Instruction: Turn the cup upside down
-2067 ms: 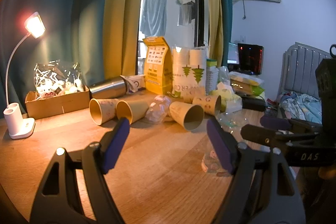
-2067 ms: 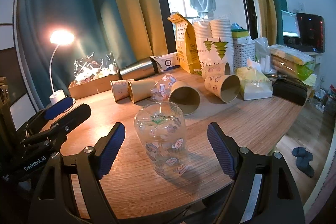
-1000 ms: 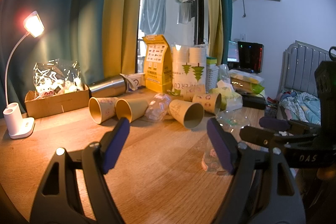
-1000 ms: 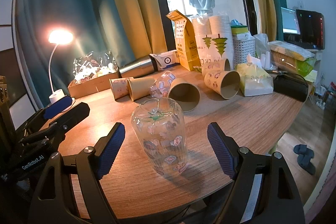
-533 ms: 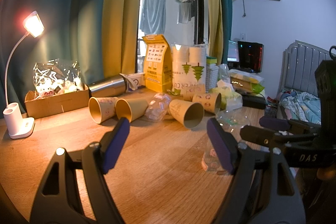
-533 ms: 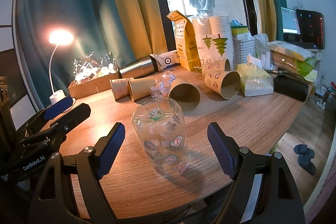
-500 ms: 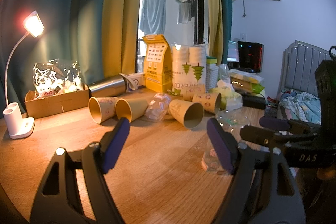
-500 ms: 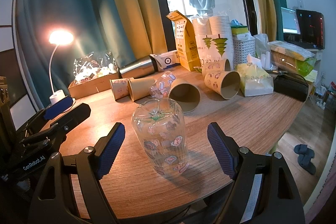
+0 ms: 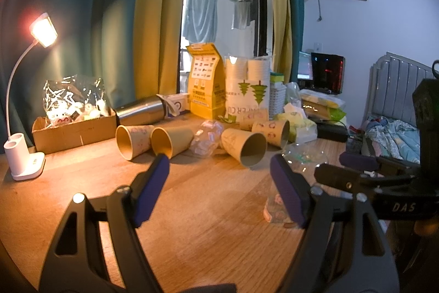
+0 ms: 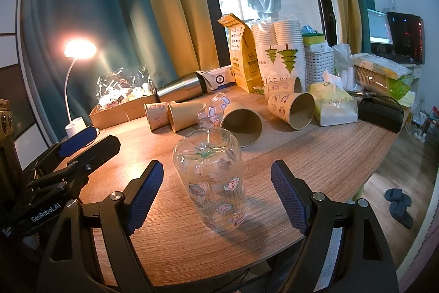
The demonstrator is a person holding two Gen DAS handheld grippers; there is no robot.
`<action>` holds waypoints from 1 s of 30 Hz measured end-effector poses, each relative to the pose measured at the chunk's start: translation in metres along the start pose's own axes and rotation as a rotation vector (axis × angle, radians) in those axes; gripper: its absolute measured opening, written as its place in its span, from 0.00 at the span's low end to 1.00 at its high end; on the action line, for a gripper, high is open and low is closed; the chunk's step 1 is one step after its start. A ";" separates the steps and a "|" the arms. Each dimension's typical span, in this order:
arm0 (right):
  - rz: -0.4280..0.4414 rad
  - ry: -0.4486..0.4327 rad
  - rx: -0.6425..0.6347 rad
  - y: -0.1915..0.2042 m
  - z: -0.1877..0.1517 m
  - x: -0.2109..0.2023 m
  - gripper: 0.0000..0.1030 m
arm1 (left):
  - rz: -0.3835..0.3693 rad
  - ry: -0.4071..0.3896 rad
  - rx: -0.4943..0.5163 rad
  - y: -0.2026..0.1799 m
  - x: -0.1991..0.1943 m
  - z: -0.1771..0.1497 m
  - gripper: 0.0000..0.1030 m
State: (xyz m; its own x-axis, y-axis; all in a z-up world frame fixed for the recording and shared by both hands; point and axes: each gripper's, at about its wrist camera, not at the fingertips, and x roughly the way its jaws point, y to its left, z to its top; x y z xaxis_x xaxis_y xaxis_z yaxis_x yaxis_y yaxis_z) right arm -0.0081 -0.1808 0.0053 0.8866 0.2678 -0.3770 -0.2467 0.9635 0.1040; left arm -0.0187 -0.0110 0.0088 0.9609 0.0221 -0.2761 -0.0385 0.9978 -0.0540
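Observation:
A clear plastic cup (image 10: 212,180) with cartoon stickers stands upside down on the wooden table (image 10: 315,155), mouth on the wood. My right gripper (image 10: 216,195) is open, its blue pads on either side of the cup and apart from it. In the left wrist view the cup (image 9: 299,164) shows partly behind the right finger of my left gripper (image 9: 219,190), which is open and empty over bare wood. The right gripper's fingers (image 9: 356,159) reach in from the right there.
Several paper cups (image 10: 241,122) and another clear cup (image 10: 211,111) lie on their sides behind. A steel flask (image 10: 181,88), yellow bag (image 10: 242,59), cup stacks (image 10: 277,45), tissue pack (image 10: 333,103), cardboard box (image 10: 118,111) and lamp (image 10: 75,89) line the back. The table edge is close at right.
The right gripper has shifted very slightly around the upside-down cup. The left gripper has hardly moved.

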 end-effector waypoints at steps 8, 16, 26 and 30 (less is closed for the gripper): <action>0.001 -0.002 0.000 0.001 0.000 0.000 0.81 | 0.002 -0.015 0.002 0.002 -0.002 0.001 0.93; 0.000 -0.001 0.000 0.000 0.000 0.000 0.81 | 0.013 -0.007 0.002 0.003 0.000 0.003 0.94; 0.001 -0.001 0.000 0.000 0.000 0.000 0.81 | 0.014 0.005 -0.006 0.004 0.000 0.004 0.95; 0.002 -0.001 0.001 0.000 0.001 0.000 0.81 | 0.013 0.010 -0.006 0.003 0.001 0.004 0.95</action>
State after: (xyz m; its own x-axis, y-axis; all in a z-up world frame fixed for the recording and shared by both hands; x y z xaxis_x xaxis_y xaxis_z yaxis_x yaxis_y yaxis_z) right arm -0.0079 -0.1807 0.0059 0.8865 0.2693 -0.3762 -0.2479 0.9631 0.1052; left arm -0.0170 -0.0078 0.0125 0.9574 0.0344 -0.2867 -0.0528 0.9970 -0.0565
